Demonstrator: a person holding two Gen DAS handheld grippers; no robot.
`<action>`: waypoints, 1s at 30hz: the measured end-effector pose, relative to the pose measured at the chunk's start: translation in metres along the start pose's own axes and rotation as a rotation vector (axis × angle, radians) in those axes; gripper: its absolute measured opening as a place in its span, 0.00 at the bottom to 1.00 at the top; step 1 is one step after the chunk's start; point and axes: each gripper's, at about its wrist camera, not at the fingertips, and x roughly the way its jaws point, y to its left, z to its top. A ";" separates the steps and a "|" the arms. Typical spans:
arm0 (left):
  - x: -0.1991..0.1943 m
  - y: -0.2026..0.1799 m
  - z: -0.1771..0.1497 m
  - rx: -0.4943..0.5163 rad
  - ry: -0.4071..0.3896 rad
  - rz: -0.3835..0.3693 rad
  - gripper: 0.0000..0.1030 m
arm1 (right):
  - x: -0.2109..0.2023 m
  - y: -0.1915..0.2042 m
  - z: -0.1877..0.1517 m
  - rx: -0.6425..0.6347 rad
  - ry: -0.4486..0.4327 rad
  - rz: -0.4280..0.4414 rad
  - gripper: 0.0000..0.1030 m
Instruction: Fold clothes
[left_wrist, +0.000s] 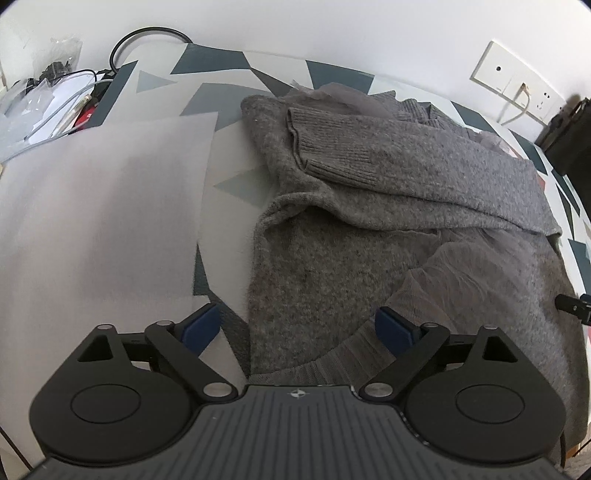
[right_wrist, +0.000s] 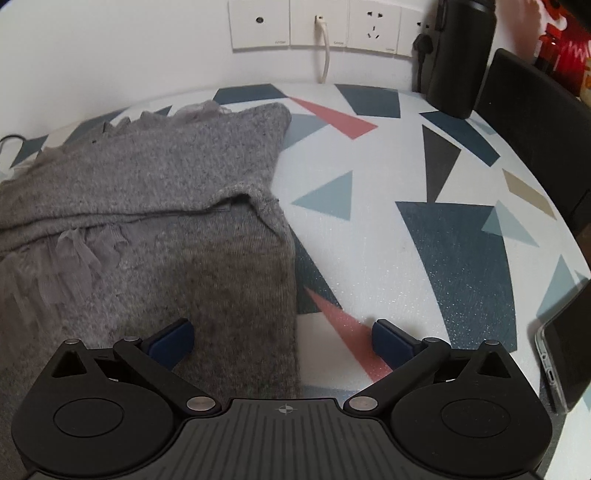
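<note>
**Grey sweater half folded on the patterned table, both grippers spread wide**

On the table, covered in a cloth of blue, grey and red triangles, lies a grey knit sweater with a sleeve folded across its body and a band of grey tulle trim showing below the fold.

Only the left wrist view shows the sleeve's ribbed cuff, a translucent white sheet beside the sweater, and a clutter of cables and plastic bags at the table's far corner. Only the right wrist view shows a phone at the table's edge and a black cylinder by the wall sockets.

The left gripper is released, jaws wide over the sweater's ribbed hem, gripping nothing. The right gripper is likewise released, straddling the sweater's side edge.
</note>
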 end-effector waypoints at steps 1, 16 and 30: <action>0.001 -0.001 0.000 0.004 0.001 0.003 0.95 | 0.000 0.000 0.000 -0.001 -0.001 0.000 0.99; 0.009 -0.022 -0.007 0.060 0.006 0.116 0.99 | 0.001 0.000 0.002 -0.014 0.013 0.006 0.99; -0.048 -0.023 -0.024 -0.128 -0.112 0.130 0.99 | 0.003 -0.003 0.005 -0.075 0.030 0.043 0.99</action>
